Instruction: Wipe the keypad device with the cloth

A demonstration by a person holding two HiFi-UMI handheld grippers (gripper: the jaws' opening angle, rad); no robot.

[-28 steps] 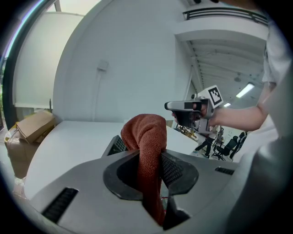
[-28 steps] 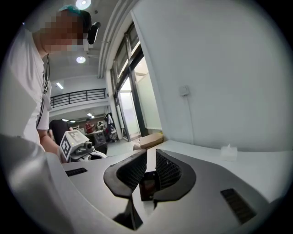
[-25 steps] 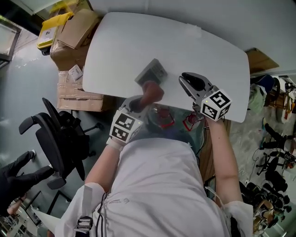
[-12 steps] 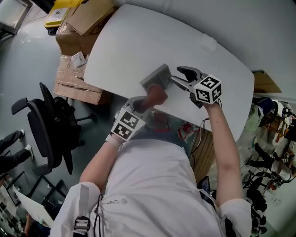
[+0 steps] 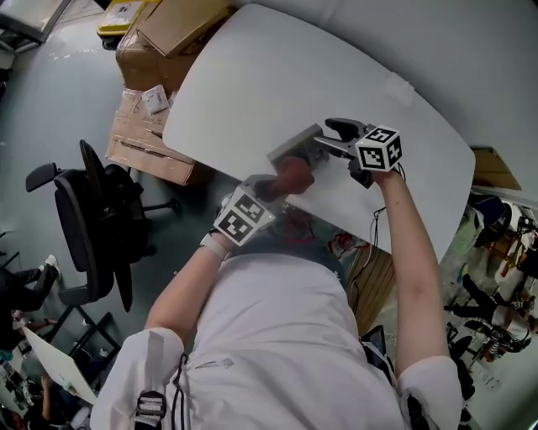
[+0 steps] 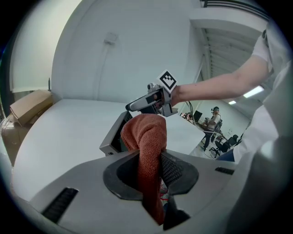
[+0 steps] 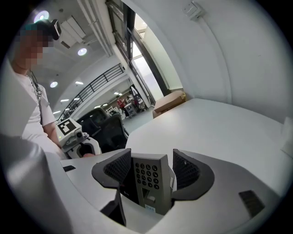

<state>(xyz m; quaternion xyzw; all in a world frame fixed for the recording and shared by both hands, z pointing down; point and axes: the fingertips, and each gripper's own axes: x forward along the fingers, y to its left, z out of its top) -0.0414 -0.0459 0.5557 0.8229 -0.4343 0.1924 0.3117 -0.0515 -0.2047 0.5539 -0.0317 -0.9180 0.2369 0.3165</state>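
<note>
White tabletop (image 5: 252, 76), cardboard boxes (image 5: 181, 25) past its edge. Between the right gripper (image 7: 152, 167) jaws, a grey keypad device (image 5: 292, 141), long side up and down, keys facing back at them. Jaws just opened wide, not squeezing it. Left gripper (image 6: 149, 171) jaws pinching a red-brown cloth (image 6: 146, 137), bunched past the tips, just beside the device.
</note>
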